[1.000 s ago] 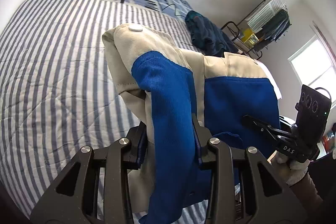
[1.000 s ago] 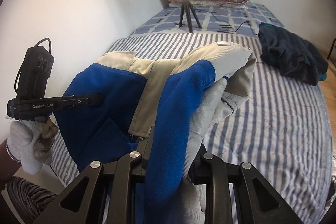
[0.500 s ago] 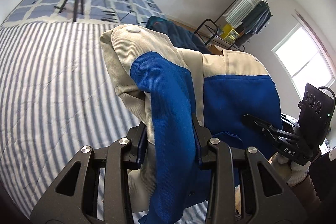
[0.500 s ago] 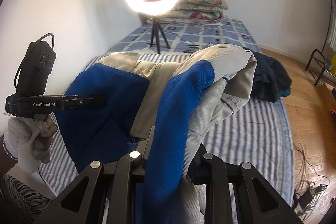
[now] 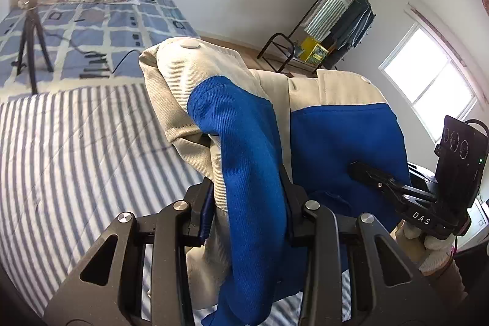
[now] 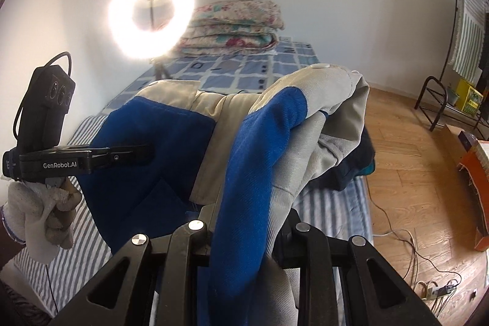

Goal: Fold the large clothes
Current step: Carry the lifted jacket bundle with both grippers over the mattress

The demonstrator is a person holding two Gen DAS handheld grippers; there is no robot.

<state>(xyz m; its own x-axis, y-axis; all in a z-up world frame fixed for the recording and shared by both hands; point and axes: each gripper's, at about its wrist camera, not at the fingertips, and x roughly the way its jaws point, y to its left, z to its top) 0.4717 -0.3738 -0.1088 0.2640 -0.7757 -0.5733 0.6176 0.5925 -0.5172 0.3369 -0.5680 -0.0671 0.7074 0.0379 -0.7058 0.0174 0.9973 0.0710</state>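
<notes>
A blue and beige jacket [image 5: 336,142] hangs in the air above the striped bed, held up between both grippers. My left gripper [image 5: 247,191] is shut on one bunched blue and beige part of it. My right gripper [image 6: 244,222] is shut on another part of the jacket [image 6: 171,148]. The right gripper also shows in the left wrist view [image 5: 397,188], at the jacket's right edge. The left gripper shows in the right wrist view [image 6: 101,158], at the jacket's left edge. The fabric hides the fingertips.
The striped bed [image 5: 76,158] lies below, with a checked cover [image 5: 101,29] and folded floral quilts [image 6: 235,26] at its head. A ring light on a tripod [image 6: 151,14] stands there. A dark garment [image 6: 357,161] lies on the bed. A clothes rack [image 5: 342,17] stands on the wood floor [image 6: 406,167].
Both grippers have lifted and swung with the jacket: the views now point higher, towards the bed's head, the wall and the floor. Both grips stay the same.
</notes>
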